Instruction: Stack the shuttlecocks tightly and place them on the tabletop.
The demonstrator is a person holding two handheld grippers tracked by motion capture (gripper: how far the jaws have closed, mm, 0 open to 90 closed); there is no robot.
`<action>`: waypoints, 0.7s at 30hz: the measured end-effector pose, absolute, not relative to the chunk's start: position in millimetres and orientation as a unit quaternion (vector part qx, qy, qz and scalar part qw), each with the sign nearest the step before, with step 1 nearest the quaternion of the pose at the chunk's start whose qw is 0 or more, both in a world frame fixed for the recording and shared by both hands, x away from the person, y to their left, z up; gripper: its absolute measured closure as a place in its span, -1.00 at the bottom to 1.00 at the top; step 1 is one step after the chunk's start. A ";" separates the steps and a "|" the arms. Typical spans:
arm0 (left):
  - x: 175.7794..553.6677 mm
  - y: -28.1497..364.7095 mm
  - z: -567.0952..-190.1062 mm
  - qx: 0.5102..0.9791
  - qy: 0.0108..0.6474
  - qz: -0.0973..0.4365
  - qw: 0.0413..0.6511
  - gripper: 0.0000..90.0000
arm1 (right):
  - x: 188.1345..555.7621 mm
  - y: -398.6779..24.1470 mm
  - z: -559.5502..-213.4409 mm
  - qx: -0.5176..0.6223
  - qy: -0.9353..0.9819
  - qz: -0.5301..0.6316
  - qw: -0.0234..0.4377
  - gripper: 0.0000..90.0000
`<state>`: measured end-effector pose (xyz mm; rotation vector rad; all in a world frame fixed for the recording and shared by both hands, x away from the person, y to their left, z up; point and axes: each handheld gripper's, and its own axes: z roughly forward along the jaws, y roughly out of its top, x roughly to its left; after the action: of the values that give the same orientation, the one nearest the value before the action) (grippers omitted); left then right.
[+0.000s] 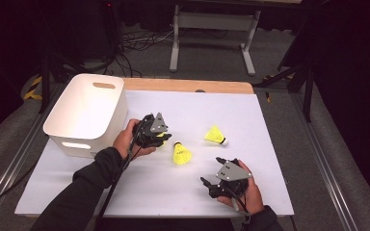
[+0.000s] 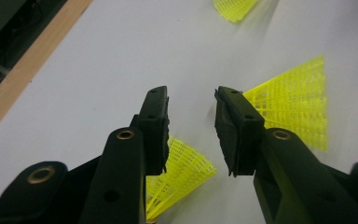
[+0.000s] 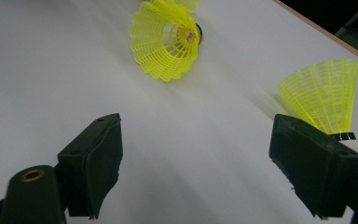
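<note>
Left gripper (image 1: 160,137) near the table's (image 1: 139,192) left edge, just beside the white bin (image 1: 84,113): jaws partly apart, gripping nothing, one yellow shuttlecock (image 2: 182,170) lying under them (pads clear of it). Second shuttlecock (image 1: 181,153) mid-table, third (image 1: 216,136) toward the right edge. Right gripper (image 1: 211,173) by the near edge, jaws wide, empty.

1. The right gripper (image 3: 193,170) holds its black jaws wide apart above the white table (image 3: 51,70).
2. One yellow shuttlecock (image 3: 165,39) lies ahead.
3. Another shuttlecock (image 3: 324,95) sits just beyond the right-hand jaw.
</note>
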<state>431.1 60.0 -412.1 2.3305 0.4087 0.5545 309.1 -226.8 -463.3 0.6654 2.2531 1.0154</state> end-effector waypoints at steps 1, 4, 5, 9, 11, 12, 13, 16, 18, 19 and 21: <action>431.1 60.0 -412.1 0.899 0.158 0.214 0.348 0.43 | 309.1 -226.8 -463.2 0.249 0.843 0.380 0.287 -0.60; 422.2 66.4 -406.6 0.891 0.150 0.226 0.364 0.43 | 308.7 -227.0 -462.9 0.249 0.842 0.381 0.289 -0.60; 421.0 68.2 -405.5 0.890 0.145 0.228 0.368 0.43 | 308.7 -227.2 -462.8 0.250 0.842 0.381 0.290 -0.60; 412.9 76.0 -403.4 0.882 0.149 0.230 0.383 0.40 | 308.8 -227.1 -462.7 0.251 0.840 0.382 0.293 -0.60; 409.7 79.3 -403.4 0.878 0.143 0.238 0.389 0.39 | 308.7 -227.2 -462.5 0.252 0.839 0.382 0.294 -0.60; 409.7 79.3 -403.4 0.878 0.143 0.238 0.389 0.37 | 308.7 -227.2 -462.5 0.252 0.839 0.382 0.294 -0.60; 407.8 80.8 -403.5 0.878 0.139 0.242 0.388 0.35 | 308.8 -227.2 -462.7 0.254 0.838 0.380 0.299 -0.60; 400.3 87.4 -404.1 0.872 0.133 0.254 0.397 0.31 | 309.0 -227.5 -462.9 0.256 0.838 0.380 0.298 -0.60; 395.9 91.2 -404.8 0.869 0.131 0.258 0.402 0.30 | 308.9 -227.7 -462.9 0.257 0.836 0.381 0.298 -0.60; 393.9 93.0 -405.1 0.866 0.130 0.261 0.406 0.29 | 308.9 -227.7 -462.8 0.257 0.836 0.382 0.299 -0.60; 390.2 95.9 -405.5 0.863 0.129 0.265 0.411 0.25 | 308.9 -227.5 -462.8 0.257 0.835 0.383 0.301 -0.60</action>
<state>390.2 95.9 -405.5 2.1709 0.3241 0.6659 308.9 -227.5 -462.8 0.6823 2.2146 1.0148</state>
